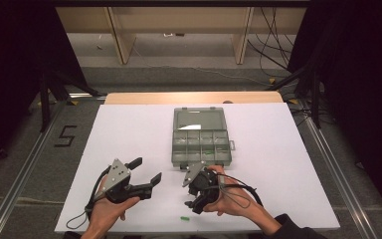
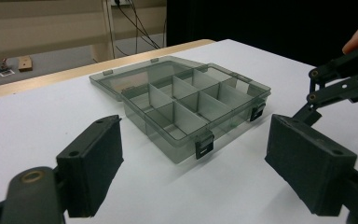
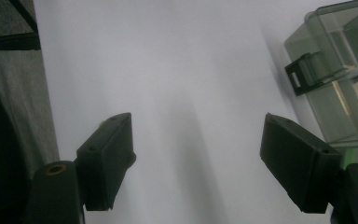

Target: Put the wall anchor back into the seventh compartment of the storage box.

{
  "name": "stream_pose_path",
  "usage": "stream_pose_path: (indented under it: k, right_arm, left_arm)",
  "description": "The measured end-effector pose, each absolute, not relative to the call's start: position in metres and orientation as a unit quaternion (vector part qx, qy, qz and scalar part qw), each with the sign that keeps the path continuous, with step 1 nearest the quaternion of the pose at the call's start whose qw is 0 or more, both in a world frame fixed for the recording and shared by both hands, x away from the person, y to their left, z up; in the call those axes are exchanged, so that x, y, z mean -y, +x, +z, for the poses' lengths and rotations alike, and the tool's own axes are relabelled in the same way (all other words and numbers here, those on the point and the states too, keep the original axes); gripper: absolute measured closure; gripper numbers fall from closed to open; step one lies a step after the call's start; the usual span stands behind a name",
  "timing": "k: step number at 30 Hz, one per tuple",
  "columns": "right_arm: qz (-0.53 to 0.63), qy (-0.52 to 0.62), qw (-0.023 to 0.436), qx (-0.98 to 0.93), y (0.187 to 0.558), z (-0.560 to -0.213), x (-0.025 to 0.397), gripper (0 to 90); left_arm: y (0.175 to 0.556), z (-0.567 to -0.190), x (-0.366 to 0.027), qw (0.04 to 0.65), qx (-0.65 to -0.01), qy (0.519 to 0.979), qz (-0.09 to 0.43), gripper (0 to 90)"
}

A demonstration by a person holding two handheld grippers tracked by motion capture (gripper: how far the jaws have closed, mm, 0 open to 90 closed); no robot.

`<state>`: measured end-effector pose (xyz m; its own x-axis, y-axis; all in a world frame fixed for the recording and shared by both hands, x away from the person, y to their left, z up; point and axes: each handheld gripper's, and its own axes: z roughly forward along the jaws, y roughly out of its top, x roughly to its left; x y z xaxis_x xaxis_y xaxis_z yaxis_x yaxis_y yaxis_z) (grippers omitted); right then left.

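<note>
Hovering near an open, smoky clear-plastic compartment box (image 1: 200, 137), left gripper (image 1: 146, 172) and right gripper (image 1: 195, 194) hold jaws spread, empty.

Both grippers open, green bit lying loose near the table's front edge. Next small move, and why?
Probably swing the right gripper down over the small green piece and close on it. Its jaws stand wide apart, empty, just above the piece on the white table. The compartment box lies open, lid back, green bits already in one cell. The left gripper is open too, but farther off.
</note>
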<state>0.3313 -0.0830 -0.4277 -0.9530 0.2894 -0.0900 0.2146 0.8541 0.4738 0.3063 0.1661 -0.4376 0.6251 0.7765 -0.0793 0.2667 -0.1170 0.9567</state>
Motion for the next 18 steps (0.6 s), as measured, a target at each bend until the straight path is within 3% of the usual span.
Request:
stream_pose_path:
  k: [8,18]
  right_arm:
    - [0.21,0.107,0.053,-0.97,0.319,-0.441,0.071,29.9]
    - [0.187,0.083,0.033,-0.978,0.312,-0.455,0.061,44.2]
  left_arm:
    - [0.307,-0.438,-0.166,0.554,-0.364,0.712,0.231,17.9]
    - [0.306,-0.437,-0.167,0.551,-0.371,0.711,0.233,18.0]
